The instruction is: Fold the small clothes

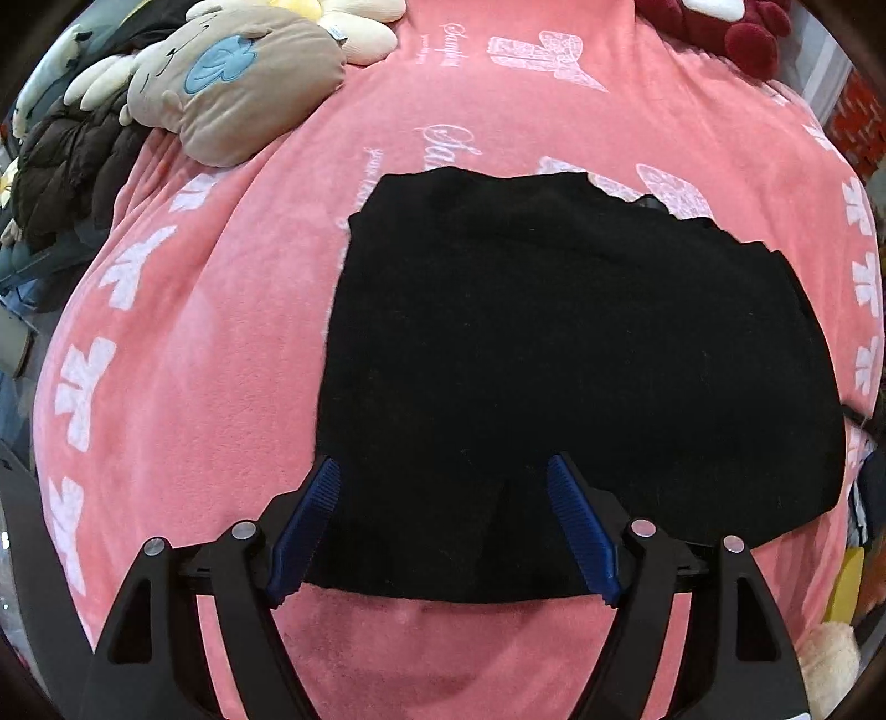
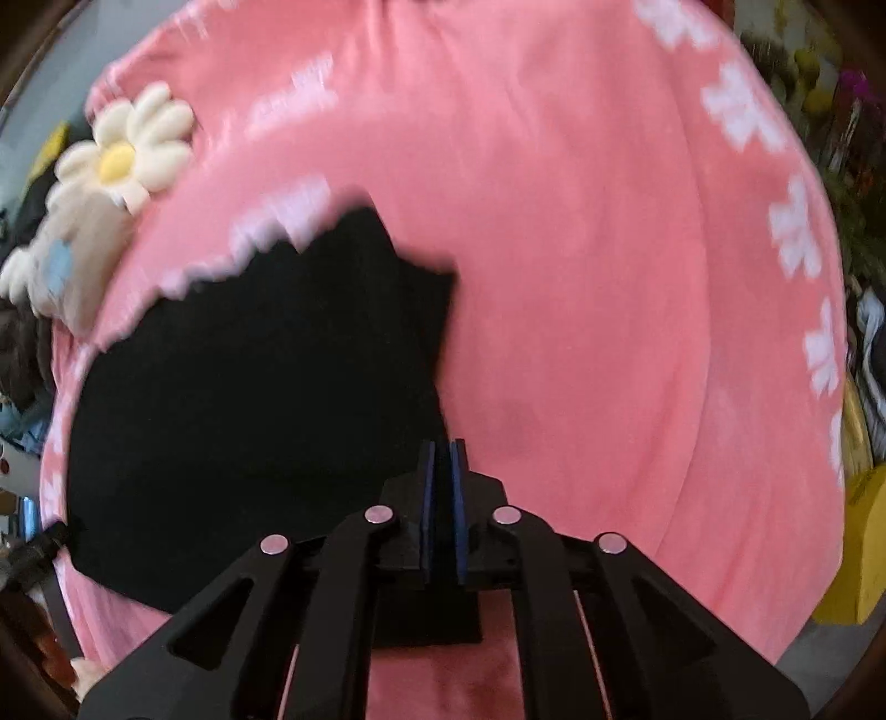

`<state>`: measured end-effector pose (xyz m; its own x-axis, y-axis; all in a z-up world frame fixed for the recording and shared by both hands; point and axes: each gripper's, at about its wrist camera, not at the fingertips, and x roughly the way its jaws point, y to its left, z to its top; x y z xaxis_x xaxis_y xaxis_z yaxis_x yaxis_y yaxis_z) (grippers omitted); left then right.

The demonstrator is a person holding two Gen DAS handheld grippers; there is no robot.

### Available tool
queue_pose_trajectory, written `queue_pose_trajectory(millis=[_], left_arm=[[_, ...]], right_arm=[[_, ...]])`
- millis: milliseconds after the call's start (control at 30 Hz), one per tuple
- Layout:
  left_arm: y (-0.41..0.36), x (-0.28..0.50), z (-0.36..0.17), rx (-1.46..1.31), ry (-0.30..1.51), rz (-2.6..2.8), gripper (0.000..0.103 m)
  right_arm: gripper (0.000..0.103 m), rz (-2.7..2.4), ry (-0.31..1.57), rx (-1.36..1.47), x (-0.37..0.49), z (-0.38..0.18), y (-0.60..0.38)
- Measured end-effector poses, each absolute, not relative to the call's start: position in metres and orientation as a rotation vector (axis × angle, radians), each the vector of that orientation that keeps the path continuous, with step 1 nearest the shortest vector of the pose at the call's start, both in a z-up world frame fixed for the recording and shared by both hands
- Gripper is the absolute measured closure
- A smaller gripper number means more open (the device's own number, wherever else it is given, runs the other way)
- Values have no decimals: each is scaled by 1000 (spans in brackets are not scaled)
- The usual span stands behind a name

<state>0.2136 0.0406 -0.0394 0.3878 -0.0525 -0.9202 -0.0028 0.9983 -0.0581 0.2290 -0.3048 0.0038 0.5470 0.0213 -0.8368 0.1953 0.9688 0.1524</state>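
Observation:
A black garment point(image 1: 554, 343) lies spread flat on a pink blanket point(image 1: 194, 343) with white prints. My left gripper point(image 1: 442, 461) is open over the garment's near edge, its blue pads point(image 1: 307, 526) wide apart. The cloth lies between them, and neither pad presses on it. In the right wrist view the same black garment point(image 2: 249, 387) fills the left half. There my right gripper point(image 2: 443, 446) sits at the garment's near right corner, with its blue pads point(image 2: 426, 498) closed to a thin slit on the cloth's edge. That view is blurred.
A beige plush cushion point(image 1: 238, 83) with a blue patch, a cream flower cushion point(image 2: 127, 149) and a dark puffer jacket point(image 1: 66, 166) lie at the blanket's far left. Dark red plush point(image 1: 742, 27) sits at the far right. A yellow object point(image 2: 858, 554) stands beyond the blanket's right edge.

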Motion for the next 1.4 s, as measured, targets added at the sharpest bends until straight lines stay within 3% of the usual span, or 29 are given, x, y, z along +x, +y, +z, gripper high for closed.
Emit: queue_pose_trajectory(millis=[100, 367, 633, 767, 967, 1000, 1033, 1067, 1133, 1267, 1400], left_arm=[[40, 213, -44, -69, 1188, -24, 28], [37, 211, -55, -55, 1227, -5, 28], [55, 202, -49, -165, 1201, -24, 28], [87, 195, -44, -325, 1174, -16, 27], [105, 197, -67, -393, 1222, 21, 28], [104, 196, -75, -443, 1239, -6, 30], [104, 194, -78, -461, 1240, -17, 40], [101, 192, -77, -445, 1227, -9, 62], [98, 191, -72, -416, 1219, -55, 96], [111, 177, -37, -461, 1181, -111, 96], [105, 175, -46, -396, 1249, -118, 94]], right_arm=[[83, -75, 983, 217, 267, 15, -299], [86, -205, 1163, 117, 346, -46, -301], [80, -110, 964, 129, 253, 11, -291], [63, -114, 1042, 140, 188, -12, -299], [55, -99, 1118, 328, 163, -48, -313], [63, -97, 1117, 349, 166, -52, -313], [76, -77, 1120, 387, 168, -55, -313], [94, -70, 1130, 417, 172, -56, -313], [98, -66, 1123, 396, 174, -42, -308], [99, -37, 1075, 353, 161, -6, -317], [98, -36, 1163, 301, 163, -32, -324]])
